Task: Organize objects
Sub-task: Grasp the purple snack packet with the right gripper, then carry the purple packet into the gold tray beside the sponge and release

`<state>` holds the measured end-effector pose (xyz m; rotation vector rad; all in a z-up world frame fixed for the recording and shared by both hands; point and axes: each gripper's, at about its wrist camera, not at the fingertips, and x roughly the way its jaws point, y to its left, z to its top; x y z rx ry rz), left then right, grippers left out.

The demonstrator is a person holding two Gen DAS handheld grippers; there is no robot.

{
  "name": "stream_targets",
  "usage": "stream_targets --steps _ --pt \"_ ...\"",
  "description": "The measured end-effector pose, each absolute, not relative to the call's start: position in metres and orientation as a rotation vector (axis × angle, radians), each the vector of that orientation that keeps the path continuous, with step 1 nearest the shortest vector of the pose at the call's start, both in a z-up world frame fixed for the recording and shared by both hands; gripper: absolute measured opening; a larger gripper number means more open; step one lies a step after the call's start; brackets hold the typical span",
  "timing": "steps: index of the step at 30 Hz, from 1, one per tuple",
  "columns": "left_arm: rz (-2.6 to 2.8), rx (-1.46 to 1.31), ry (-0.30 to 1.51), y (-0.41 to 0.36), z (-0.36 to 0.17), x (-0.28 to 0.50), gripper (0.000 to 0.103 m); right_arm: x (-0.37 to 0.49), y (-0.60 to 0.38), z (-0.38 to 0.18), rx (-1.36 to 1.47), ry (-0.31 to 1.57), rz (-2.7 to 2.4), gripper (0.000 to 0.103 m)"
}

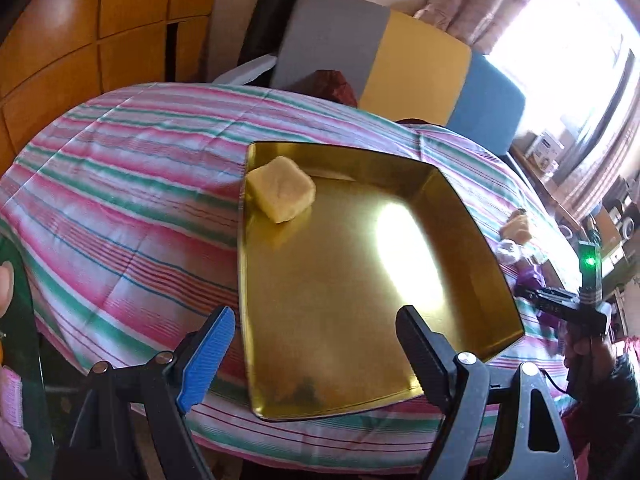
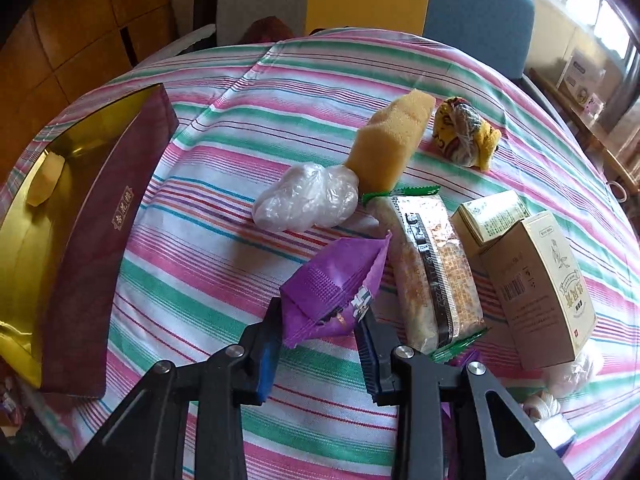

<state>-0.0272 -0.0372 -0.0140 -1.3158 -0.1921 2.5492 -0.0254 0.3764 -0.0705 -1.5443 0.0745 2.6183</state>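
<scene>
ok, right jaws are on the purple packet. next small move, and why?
Probably lift the purple packet clear of the striped cloth and carry it left toward the gold-lined box. The right gripper is shut on it, and the box holds only a yellow sponge block, with bare floor beside it.

the right gripper (image 2: 320, 336) is clamped on a purple packet (image 2: 336, 284), held above the striped tablecloth (image 2: 224, 160). to the far left a dark red box (image 2: 100, 240) with a gold inside is seen, a yellow block (image 2: 44, 184) lying in it. beyond the packet a crumpled plastic bag (image 2: 308, 200) touches a yellow sponge (image 2: 392, 144). to the right a long snack pack (image 2: 432, 276) lies beside two beige cartons (image 2: 540, 288).
</scene>
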Motion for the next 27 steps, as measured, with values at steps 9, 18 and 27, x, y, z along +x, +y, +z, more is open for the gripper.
stream_targets --steps 9,18,27 --pt "2.553 -1.28 -0.178 -0.032 -0.011 -0.025 0.084 -0.019 0.319 -0.006 -1.444 0.089 2.84 0.035" --pt "2.619 -1.308 -0.252 -0.075 -0.017 -0.024 0.084 -0.079 0.156 -0.012 -1.772 -0.039 3.071 0.035" --pt "2.673 -1.368 -0.379 -0.12 -0.028 -0.029 0.084 -0.145 0.05 -0.063 -2.083 0.004 2.981 0.038"
